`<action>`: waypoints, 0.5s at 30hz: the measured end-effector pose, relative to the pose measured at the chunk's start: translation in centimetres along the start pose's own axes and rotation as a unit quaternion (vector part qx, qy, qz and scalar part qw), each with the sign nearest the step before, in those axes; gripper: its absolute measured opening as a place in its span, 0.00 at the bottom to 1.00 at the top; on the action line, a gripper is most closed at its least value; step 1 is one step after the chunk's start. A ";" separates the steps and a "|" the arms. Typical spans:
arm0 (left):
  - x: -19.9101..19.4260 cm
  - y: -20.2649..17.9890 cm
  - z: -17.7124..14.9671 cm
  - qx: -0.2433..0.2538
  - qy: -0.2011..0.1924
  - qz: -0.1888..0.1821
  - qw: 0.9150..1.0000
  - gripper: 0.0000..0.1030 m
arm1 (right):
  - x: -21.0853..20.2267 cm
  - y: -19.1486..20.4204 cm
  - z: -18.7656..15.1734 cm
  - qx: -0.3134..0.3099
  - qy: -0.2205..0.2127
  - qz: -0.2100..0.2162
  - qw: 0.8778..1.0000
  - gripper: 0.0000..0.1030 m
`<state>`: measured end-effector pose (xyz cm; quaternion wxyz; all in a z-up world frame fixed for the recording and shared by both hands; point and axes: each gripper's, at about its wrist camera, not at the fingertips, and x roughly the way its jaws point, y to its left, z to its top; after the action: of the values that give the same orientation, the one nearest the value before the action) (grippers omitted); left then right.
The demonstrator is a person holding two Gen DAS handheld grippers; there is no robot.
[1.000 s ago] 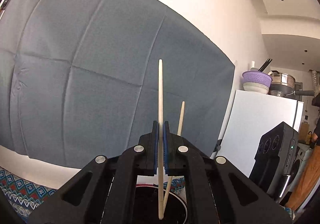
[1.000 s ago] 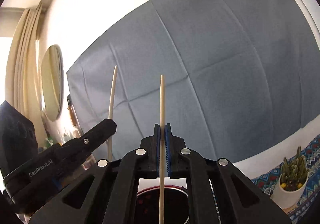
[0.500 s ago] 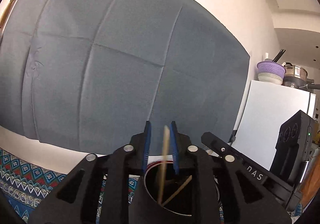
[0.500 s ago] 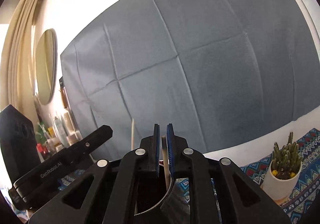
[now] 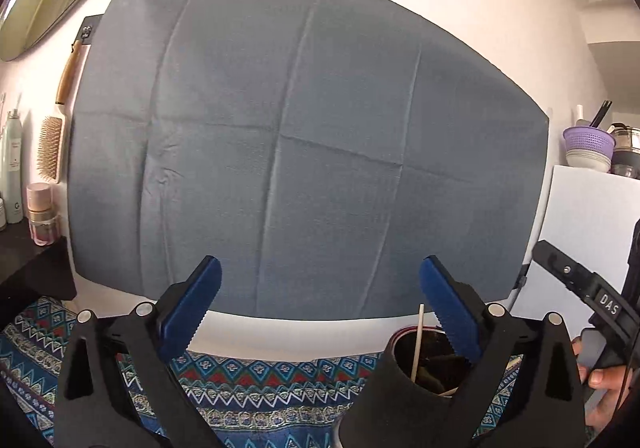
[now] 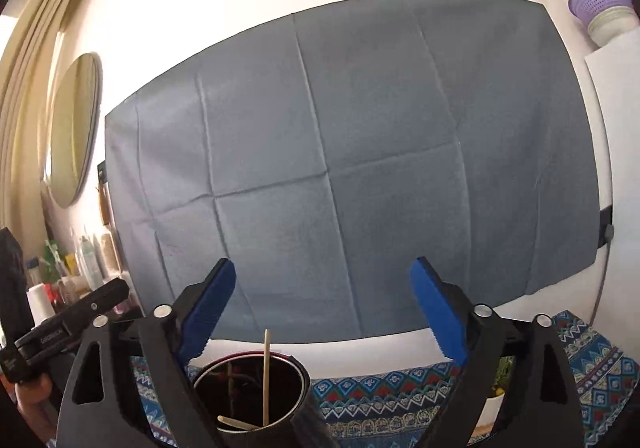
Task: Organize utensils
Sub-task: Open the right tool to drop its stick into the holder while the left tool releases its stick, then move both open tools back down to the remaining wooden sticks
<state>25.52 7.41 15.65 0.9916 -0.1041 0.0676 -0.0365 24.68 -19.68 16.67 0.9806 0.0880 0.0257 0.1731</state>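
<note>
A dark round utensil holder (image 6: pixel 248 396) stands on the patterned cloth (image 6: pixel 380 392), low between my grippers. Two pale wooden chopsticks rest inside it: one stands nearly upright (image 6: pixel 265 376), the other leans low across the bottom (image 6: pixel 236 423). The holder also shows in the left wrist view (image 5: pixel 416 372) with the upright chopstick (image 5: pixel 418 340). My left gripper (image 5: pixel 320 304) is open wide and empty, to the left of the holder. My right gripper (image 6: pixel 324 308) is open wide and empty, just above and right of the holder.
A grey cloth (image 5: pixel 304 144) hangs on the white wall behind. A dark shelf with bottles (image 5: pixel 36 208) and a hairbrush (image 5: pixel 52 144) is at the left. A white cabinet (image 5: pixel 592 216) with a purple colander (image 5: pixel 588 136) is at the right. A small potted plant (image 6: pixel 500 388) sits behind my right finger.
Both grippers opened and let go of their chopsticks, which dropped into the holder. Both grippers then tilted down and drew back, the left one shifting to the left of the holder.
</note>
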 end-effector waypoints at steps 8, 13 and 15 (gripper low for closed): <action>-1.0 2.3 -0.5 -0.019 0.070 0.071 0.995 0.94 | -1.5 1.0 0.7 -0.004 0.056 -0.027 0.998 0.89; -0.2 3.0 -2.1 -0.001 0.184 0.086 0.979 0.94 | -2.0 1.3 0.2 0.000 0.104 -0.046 0.994 0.91; -0.6 2.7 -2.9 0.009 0.198 0.092 0.976 0.94 | -2.0 1.3 -0.3 0.009 0.124 -0.050 0.991 0.91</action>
<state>24.68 9.49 12.40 0.9585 -0.0797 0.2715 0.0341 22.31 -19.10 16.67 0.9763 0.0733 0.1534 0.1337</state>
